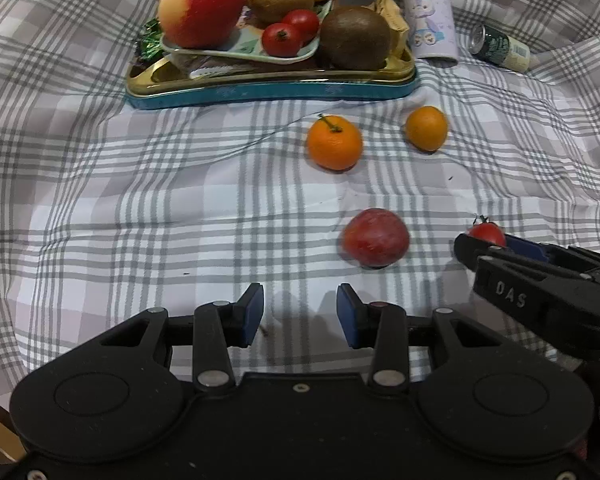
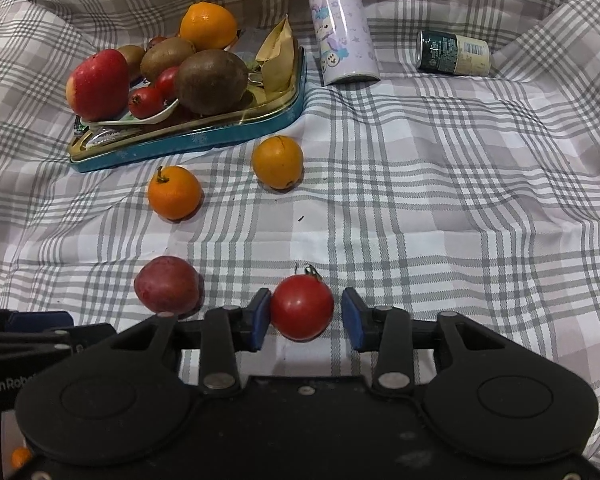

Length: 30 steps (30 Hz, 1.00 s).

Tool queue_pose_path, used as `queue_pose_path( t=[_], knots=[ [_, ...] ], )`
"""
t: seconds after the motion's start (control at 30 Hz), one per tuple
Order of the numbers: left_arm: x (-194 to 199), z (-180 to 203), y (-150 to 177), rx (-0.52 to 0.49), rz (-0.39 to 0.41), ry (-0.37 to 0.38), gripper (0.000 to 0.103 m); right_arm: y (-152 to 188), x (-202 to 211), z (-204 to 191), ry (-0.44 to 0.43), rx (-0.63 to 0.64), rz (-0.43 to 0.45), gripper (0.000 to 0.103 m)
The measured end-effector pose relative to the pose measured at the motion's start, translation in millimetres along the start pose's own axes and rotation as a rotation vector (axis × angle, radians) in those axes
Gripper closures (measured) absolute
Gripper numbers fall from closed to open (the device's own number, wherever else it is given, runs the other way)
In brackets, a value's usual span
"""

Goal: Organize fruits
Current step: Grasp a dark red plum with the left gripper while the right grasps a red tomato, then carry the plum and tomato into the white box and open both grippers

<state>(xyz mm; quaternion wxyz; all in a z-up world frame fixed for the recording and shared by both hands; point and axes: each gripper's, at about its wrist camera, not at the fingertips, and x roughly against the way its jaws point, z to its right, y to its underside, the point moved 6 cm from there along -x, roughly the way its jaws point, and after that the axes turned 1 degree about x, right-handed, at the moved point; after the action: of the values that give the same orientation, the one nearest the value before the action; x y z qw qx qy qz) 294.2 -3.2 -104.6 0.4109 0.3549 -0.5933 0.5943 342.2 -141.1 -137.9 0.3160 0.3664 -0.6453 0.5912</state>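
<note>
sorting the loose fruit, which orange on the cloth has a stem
The orange with a green stem, nearer the dark red fruit. The other loose orange, closer to the tin tray, shows no stem.

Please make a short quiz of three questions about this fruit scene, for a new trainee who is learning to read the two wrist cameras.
1. True or false: the right gripper is shut on the tomato.
2. How many oranges lie loose on the checked cloth, outside the tin tray?
3. Multiple choice: what lies between the fingers of the left gripper? A) the dark red fruit B) nothing, only cloth C) a kiwi

Key
1. False: the tomato sits between the open fingers; a gap shows on the right side.
2. Two: the stemmed orange and the orange nearer the tray.
3. B
</note>
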Motion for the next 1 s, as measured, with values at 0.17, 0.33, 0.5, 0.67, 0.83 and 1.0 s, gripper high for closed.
queue_pose_path(
  t=[0.17, 0.33, 0.5, 0.67, 0.83, 1.0],
  knots=[
    [4.6, 11.2, -5.3, -0.017, 0.017, 0.011, 0.055, 1.1, 7.8, 7.7, 0.002, -0.027, 0.01, 0.068],
    [7.2, 25.2, -14.7, -0.036, 0.043, 0.035, 0.055, 1.7, 23.6, 19.5, 0.006, -0.064, 0.037, 0.068],
    [-0.4, 36.8, -23.0, -0.044, 0.059, 0.067, 0.054, 5.1, 36.2, 30.3, 0.004, -0.088, 0.046, 0.068],
    [-13.6, 42.6, -25.7, -0.049, 0.052, 0.052, 0.054, 10.1, 41.0, 35.5, -0.01, -0.101, 0.043, 0.068],
    [-19.9, 41.8, -28.4, -0.042, 0.071, 0.016, 0.051, 13.3, 41.2, 37.5, -0.023, -0.115, 0.035, 0.068],
    [-27.8, 38.3, -29.0, -0.034, 0.066, -0.004, 0.051, 16.0, 37.2, 37.2, -0.026, -0.125, 0.019, 0.068]
  ],
)
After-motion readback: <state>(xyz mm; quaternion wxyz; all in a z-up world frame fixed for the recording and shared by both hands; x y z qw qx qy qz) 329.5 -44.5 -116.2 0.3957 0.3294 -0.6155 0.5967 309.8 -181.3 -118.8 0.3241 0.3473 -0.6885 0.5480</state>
